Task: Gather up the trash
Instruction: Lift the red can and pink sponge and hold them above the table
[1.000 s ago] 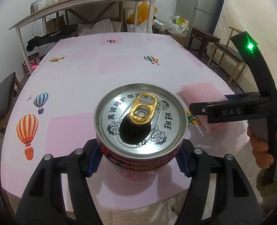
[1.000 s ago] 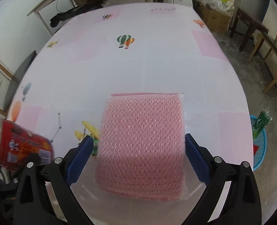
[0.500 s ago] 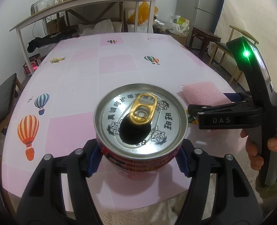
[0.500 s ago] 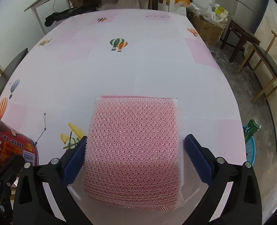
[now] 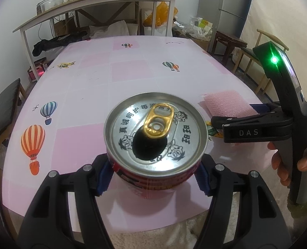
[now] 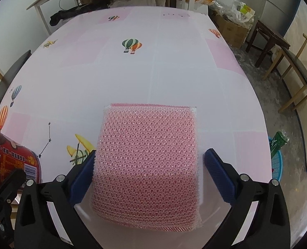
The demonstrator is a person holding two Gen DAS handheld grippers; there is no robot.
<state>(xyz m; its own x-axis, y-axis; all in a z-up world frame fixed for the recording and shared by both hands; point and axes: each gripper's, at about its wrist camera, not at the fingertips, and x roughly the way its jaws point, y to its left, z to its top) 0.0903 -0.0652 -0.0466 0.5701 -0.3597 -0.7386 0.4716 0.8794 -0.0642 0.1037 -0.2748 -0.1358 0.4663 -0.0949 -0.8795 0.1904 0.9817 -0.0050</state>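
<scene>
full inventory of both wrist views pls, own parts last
can: 1, red with silver top, opened, between the left fingers
scouring pad: 1, pink mesh, on table between the right fingers
table: 1, pink and white with balloon prints
basket: 1, blue, on floor right of table, green packet inside
shelf: 1, white, behind table, holds jars
left gripper: black, blue pads, pressing on the can
right gripper: black, blue pads, right pad clear of the pad
hand: 1, holding right gripper's handle

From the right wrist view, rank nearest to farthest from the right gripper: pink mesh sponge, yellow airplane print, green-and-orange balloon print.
1. Pink mesh sponge, between the right gripper fingers.
2. Yellow airplane print, just left of the left finger.
3. Green-and-orange balloon print, far ahead, mid-table.
</scene>
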